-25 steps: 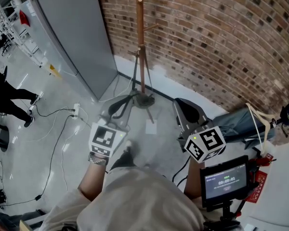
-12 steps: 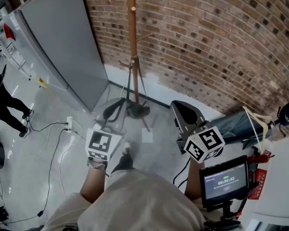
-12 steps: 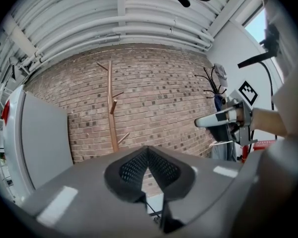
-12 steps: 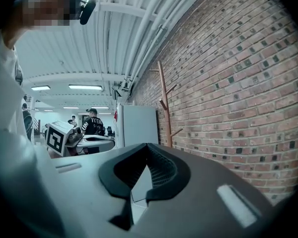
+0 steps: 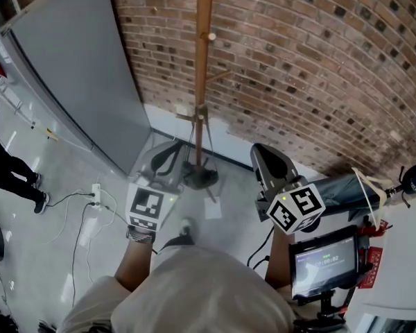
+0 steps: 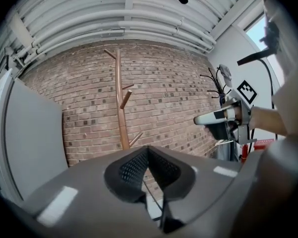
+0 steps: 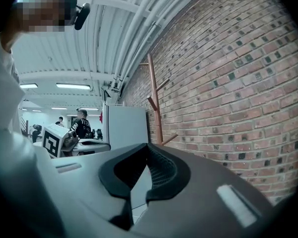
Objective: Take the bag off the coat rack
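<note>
I'm at the approach. My left hand-held gripper (image 5: 165, 159) and right hand-held gripper (image 5: 269, 164) are both clenched and empty. The coat rack (image 5: 202, 68) stands ahead of them, and no bag shows on its pegs. Next I must locate the bag, then open the jaws.

Slim wooden coat rack (image 5: 202, 68), upright just before the brick wall (image 5: 319, 61) (pegs angled upward), thin struts splayed at its foot

the coat rack (image 5: 202, 68) runs past the head view's top edge, so its upper pegs are cut off there. a person (image 5: 10, 179) at the left edge shows only as legs (dark trousers). the print on the screen (image 5: 323, 261) is lost in glare.
</note>
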